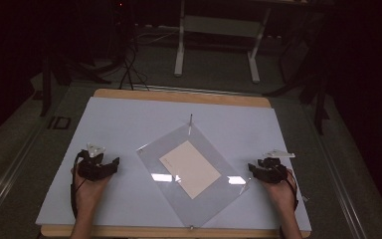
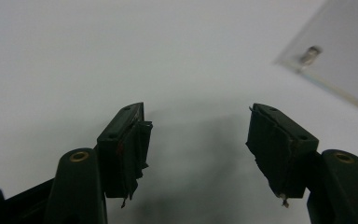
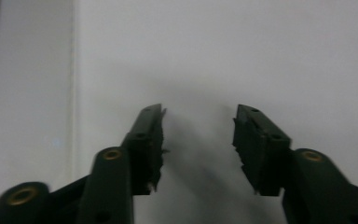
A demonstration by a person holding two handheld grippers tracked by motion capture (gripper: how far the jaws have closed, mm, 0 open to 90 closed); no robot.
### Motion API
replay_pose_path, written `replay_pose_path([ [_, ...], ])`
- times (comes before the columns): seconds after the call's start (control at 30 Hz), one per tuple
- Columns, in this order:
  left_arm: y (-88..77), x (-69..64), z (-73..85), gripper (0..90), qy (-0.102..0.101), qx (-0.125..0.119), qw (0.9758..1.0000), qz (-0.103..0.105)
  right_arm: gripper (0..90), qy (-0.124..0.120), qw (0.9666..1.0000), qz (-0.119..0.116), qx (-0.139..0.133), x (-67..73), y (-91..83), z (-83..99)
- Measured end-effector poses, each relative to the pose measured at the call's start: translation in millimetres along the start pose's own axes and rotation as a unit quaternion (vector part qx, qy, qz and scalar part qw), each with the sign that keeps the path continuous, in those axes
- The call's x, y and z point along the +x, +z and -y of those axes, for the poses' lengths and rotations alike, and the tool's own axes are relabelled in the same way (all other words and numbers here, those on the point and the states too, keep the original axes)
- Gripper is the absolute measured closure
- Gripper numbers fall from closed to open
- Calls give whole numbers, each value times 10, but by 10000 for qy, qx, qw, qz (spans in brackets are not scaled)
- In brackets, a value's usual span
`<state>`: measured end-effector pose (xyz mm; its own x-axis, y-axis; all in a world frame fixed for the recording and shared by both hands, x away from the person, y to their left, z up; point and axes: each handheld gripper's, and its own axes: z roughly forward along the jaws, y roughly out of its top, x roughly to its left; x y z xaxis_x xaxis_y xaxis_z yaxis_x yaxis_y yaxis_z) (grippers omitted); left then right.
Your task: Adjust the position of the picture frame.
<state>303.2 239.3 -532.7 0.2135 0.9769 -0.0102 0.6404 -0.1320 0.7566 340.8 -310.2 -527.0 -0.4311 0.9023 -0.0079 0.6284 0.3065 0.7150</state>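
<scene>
Resting on a white table top (image 1: 129, 124), near the front edge: left gripper (image 1: 98, 167) at the left, right gripper (image 1: 267, 171) at the right, each held in a hand. Both with jaws spread apart, nothing between them (bare white surface under each in the gripper views). Between the two, lying flat and turned cornerwise, a clear plastic sheet (image 1: 214, 199) with a cream paper (image 1: 190, 169) under or inside it. Just beside neither gripper, apart from both.

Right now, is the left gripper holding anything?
No, the left gripper is open over bare table, nothing between its jaws.
</scene>
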Motion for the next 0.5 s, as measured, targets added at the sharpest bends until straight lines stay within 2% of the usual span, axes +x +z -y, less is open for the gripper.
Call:
replay_pose_path([
  [0.03,0,0,0,370,0,0,10000,0,571,-7,10000,9,-71,3,-25,-9],
  [0.07,-6,-18,-3,371,3,-54,9999,113,580,4,9999,3,-130,10,-49,-17],
  [0.17,-12,-27,-4,370,29,-72,9999,135,588,3,9998,-8,-182,17,-68,-22],
  [0.2,-27,-42,-5,367,43,-131,9997,185,602,-167,9996,-9,-241,41,-106,-24],
  [0.27,-26,-55,-9,367,57,-127,9998,173,605,-309,9993,36,-223,46,-103,-39],
  [0.4,-9,-66,-7,382,99,-39,9997,225,621,-120,9996,-91,-235,38,-105,-62],
  [0.5,-18,-68,-9,409,83,-45,9996,274,628,-121,9997,-73,-209,59,-116,-66],
])
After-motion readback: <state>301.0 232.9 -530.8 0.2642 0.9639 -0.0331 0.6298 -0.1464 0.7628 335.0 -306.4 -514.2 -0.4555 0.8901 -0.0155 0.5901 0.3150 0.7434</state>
